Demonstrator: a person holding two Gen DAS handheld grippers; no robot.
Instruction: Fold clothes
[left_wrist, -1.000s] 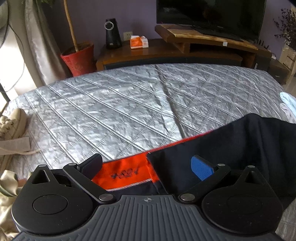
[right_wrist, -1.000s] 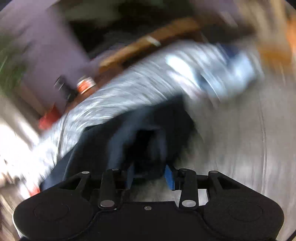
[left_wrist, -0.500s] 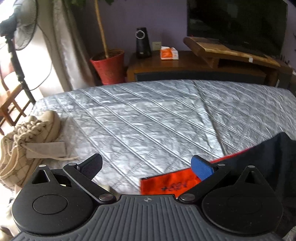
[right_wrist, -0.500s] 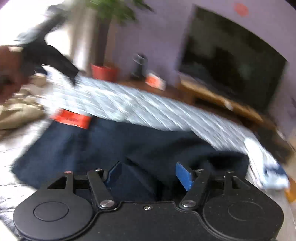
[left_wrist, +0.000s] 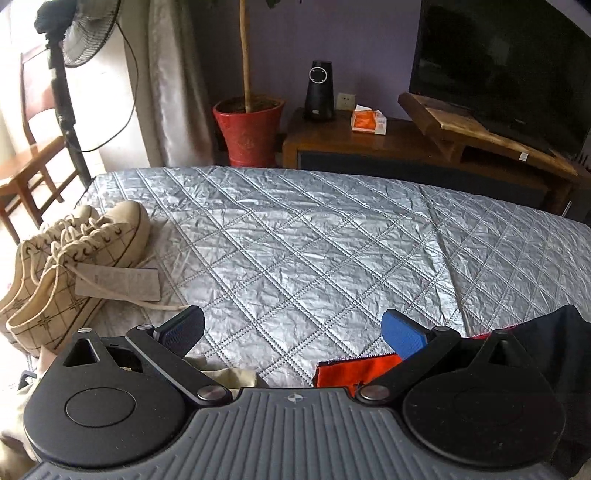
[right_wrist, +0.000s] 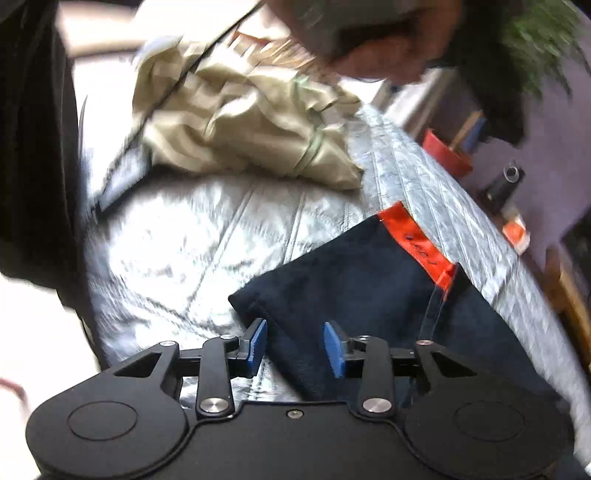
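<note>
**One Navy Garment, Two Grippers Above the Quilt**

While the left gripper (left_wrist: 291, 328) hangs with fingers spread wide and holding nothing, the right gripper (right_wrist: 294, 345) has just been closing, its blue pads straddling the near edge of the one dark navy garment (right_wrist: 354, 280) without visibly pinching it. The garment lies on the silver quilted bedspread (left_wrist: 314, 240); writing on its orange band (right_wrist: 419, 245) is unreadable. Two cream sneakers (left_wrist: 77, 266) with a paper tag sit far left; one crumpled beige garment (right_wrist: 251, 122) lies beyond.
</note>
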